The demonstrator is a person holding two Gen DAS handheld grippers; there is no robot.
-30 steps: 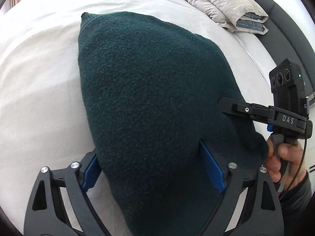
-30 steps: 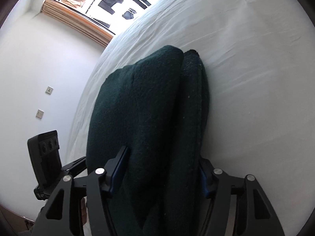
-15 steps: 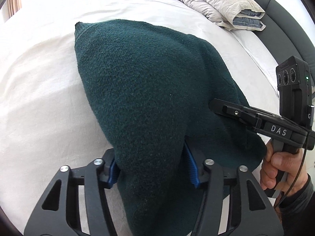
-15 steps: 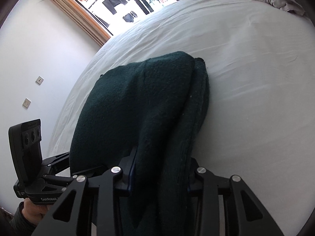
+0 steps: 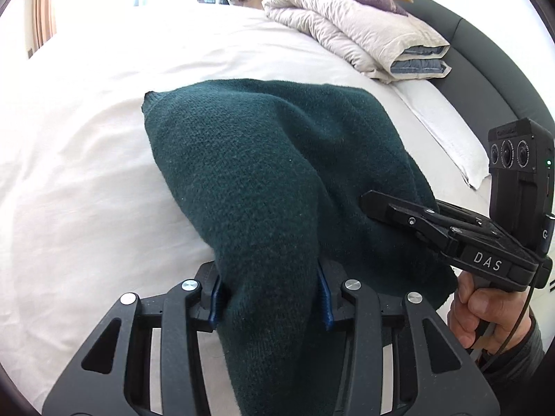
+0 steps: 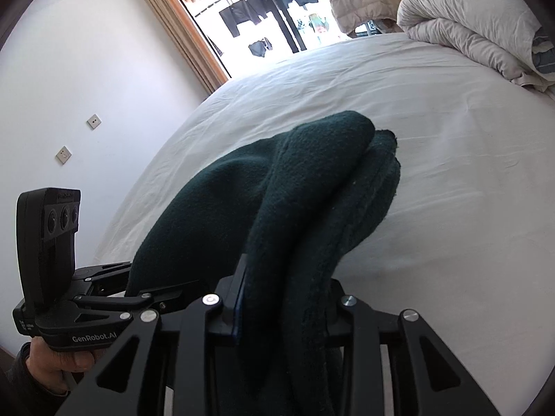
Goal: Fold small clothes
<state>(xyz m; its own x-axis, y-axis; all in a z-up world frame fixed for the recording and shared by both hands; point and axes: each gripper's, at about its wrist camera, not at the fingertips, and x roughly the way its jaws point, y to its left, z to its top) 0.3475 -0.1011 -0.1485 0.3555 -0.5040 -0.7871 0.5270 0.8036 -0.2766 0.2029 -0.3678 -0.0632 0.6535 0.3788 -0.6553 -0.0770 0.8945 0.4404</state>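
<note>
A dark green knitted garment (image 5: 263,173) lies folded on the white bed, its near end raised. My left gripper (image 5: 270,287) is shut on its near left edge, the cloth bunched between the blue pads. My right gripper (image 6: 284,298) is shut on the near right edge, where several layers are stacked. The right gripper also shows in the left wrist view (image 5: 433,222), and the left gripper in the right wrist view (image 6: 114,298). The garment (image 6: 305,180) slopes from both grippers down to its far end on the sheet.
A folded beige duvet (image 5: 350,31) lies at the head of the bed, also in the right wrist view (image 6: 471,20). A dark headboard (image 5: 485,59) runs along the right. A white wall (image 6: 86,69) and a window (image 6: 263,10) stand beyond the bed.
Both grippers have closed on the garment's near edges and lifted them upward. The cloth now hangs from the grippers with only its far end on the sheet.
</note>
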